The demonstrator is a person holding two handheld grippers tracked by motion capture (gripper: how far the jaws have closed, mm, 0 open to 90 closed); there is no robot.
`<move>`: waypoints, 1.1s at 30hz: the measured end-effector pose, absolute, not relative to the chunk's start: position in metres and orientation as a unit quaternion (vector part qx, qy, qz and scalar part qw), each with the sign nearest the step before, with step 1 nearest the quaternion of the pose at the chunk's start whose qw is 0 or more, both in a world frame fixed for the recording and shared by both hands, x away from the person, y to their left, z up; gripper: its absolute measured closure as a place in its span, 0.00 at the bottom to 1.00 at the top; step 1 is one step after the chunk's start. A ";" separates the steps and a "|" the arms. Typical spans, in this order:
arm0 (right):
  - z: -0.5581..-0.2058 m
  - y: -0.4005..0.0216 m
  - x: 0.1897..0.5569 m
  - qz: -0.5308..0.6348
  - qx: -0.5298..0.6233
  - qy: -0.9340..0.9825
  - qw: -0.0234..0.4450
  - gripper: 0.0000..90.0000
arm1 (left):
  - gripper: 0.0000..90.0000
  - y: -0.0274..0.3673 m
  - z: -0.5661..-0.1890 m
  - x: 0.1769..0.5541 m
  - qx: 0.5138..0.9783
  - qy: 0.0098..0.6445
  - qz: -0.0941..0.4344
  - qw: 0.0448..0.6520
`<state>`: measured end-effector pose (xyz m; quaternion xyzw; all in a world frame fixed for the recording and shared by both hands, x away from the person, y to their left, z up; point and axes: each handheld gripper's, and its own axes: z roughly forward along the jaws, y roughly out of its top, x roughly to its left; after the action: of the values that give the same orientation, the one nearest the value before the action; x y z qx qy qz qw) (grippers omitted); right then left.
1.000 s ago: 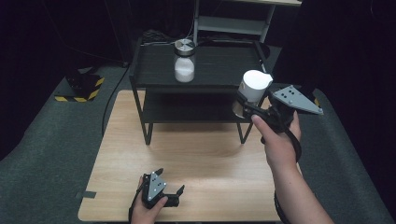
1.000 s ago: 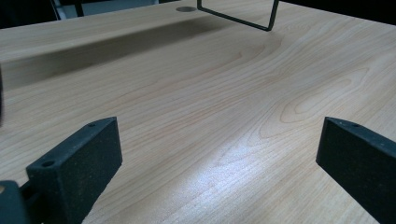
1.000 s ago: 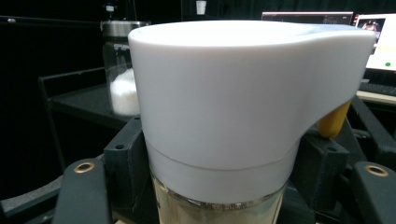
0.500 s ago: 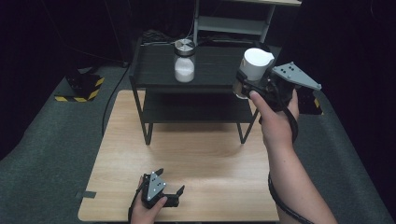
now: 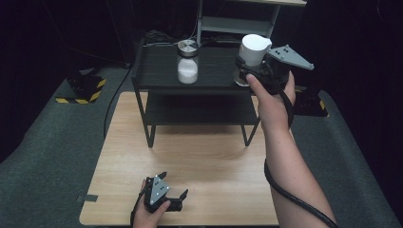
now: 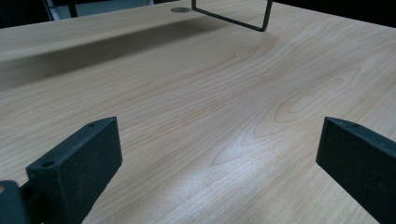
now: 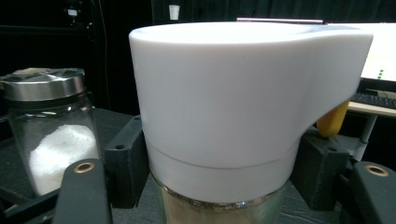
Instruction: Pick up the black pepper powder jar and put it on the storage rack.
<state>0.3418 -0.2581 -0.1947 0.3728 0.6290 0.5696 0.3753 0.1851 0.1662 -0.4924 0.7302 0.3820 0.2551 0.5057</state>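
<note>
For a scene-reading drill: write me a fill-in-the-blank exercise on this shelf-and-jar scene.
1. The right tongs are shut on a jar with a ____ lid.
2. The glass jar with the metal lid holds a white powder and stands on the ____ level of the black shelf.
3. The left tongs rest on the wooden table with jaws ____ and nothing between them.

Missing words: white; top; open

Jar [image 5: 187, 64] on shelf [image 5: 214, 78] top, left of held container [image 5: 253, 50]; shelf on table [image 5: 209, 166]
</note>
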 end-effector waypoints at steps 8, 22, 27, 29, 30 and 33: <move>-0.194 -0.247 0.359 0.564 0.373 0.633 0.377 0.34 | 0.00 0.167 -0.493 0.185 0.728 0.385 0.252 0.508; -0.197 -0.232 0.371 0.563 0.381 0.628 0.379 0.34 | 0.00 0.170 -0.492 0.184 0.733 0.379 0.251 0.506; -0.200 -0.231 0.375 0.561 0.384 0.630 0.375 0.34 | 0.00 0.170 -0.492 0.185 0.732 0.382 0.250 0.505; -0.201 -0.231 0.377 0.561 0.384 0.630 0.375 0.34 | 0.00 0.170 -0.492 0.185 0.733 0.381 0.251 0.505; -0.202 -0.231 0.378 0.563 0.384 0.629 0.375 0.34 | 0.00 0.170 -0.492 0.185 0.733 0.381 0.251 0.505; -0.203 -0.232 0.379 0.564 0.385 0.628 0.374 0.34 | 0.00 0.170 -0.492 0.185 0.732 0.382 0.250 0.506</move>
<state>0.3789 -0.2321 -0.2027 0.3846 0.6276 0.5643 0.3740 0.1846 0.1702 -0.4920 0.7317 0.3818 0.2503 0.5062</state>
